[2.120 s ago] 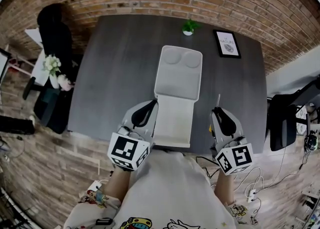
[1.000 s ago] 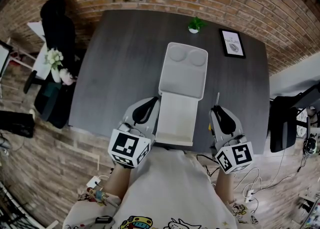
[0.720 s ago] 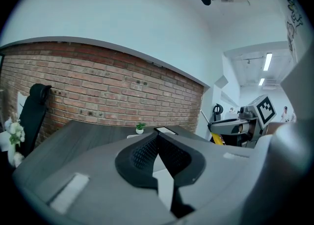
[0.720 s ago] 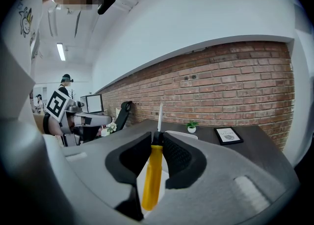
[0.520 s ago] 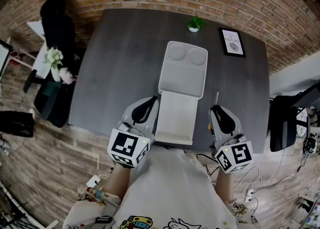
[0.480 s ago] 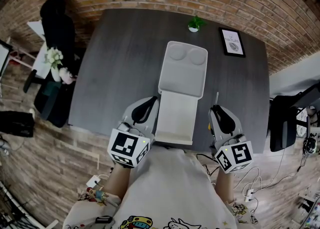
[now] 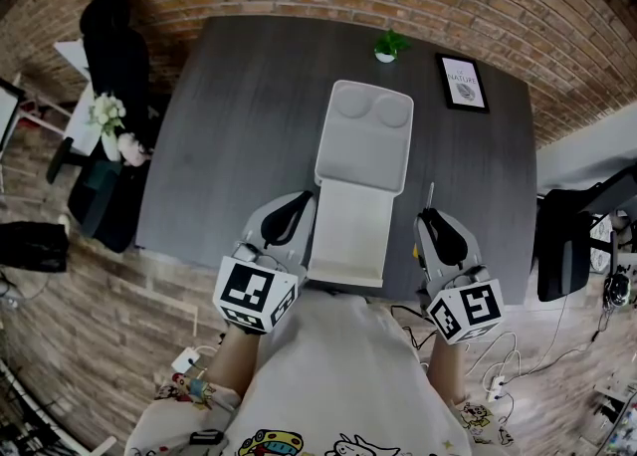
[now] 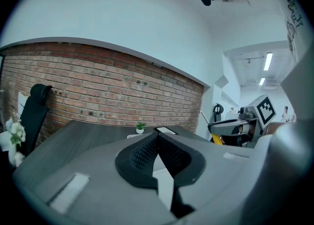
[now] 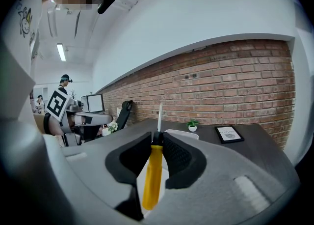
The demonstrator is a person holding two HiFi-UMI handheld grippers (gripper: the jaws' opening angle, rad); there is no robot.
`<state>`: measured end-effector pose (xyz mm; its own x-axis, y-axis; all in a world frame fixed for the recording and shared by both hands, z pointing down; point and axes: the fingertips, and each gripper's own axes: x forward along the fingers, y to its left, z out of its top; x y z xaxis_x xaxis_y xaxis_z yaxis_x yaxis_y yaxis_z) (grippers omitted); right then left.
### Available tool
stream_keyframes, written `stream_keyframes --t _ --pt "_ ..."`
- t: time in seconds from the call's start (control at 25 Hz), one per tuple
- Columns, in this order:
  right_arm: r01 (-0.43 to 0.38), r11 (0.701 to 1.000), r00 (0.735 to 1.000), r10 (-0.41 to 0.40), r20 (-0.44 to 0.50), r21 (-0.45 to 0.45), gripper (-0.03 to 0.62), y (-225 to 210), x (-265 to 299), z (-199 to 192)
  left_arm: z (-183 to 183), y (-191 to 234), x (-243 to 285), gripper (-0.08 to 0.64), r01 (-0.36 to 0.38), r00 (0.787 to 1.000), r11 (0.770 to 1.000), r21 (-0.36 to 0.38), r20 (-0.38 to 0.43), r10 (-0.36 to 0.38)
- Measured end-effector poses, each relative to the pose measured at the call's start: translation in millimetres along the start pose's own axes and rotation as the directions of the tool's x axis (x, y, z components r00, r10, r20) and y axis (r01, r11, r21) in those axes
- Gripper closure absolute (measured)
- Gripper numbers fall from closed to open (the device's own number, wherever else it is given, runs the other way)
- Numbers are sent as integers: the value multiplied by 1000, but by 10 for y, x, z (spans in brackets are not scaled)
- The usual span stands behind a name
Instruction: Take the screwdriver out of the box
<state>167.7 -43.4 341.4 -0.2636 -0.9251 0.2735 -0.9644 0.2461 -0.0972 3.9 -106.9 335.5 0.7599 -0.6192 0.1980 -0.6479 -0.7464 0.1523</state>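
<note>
Since the right claw is clenched on the screwdriver, pinching it where the yellow handle meets the dark collar of the shaft, the tool looks to be out of the box already. In the head view it sits just beside the box's right wall, above the near edge of the counter, with the thin shaft pointing away from the person. The left claw is clenched on nothing, close to the box's left wall. The white box lies open, its lid folded back toward the plant and the picture frame, and the tray shows no other thing that I can make out. What remains, as I judge it, is to put the tool down well. The grip sits far forward on the handle, so most of the yellow length hangs back between the jaws and could pivot if the hold slackens; a firm, even squeeze matters until the handle rests on the surface. A spot on the bare counter to the right, apart from the box wall, seems best, with the shaft lowered level, not tip first. A round handle may roll, so the release should come only once it lies flat and quiet, and away from the counter's edge.
</note>
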Motion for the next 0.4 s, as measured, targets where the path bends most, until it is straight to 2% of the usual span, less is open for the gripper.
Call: stream_keyframes --t 0.4 --pt "0 1000 1000 0 3 7 517 -11 -7 -23 -24 0 -4 555 1 1000 1000 1 2 -1"
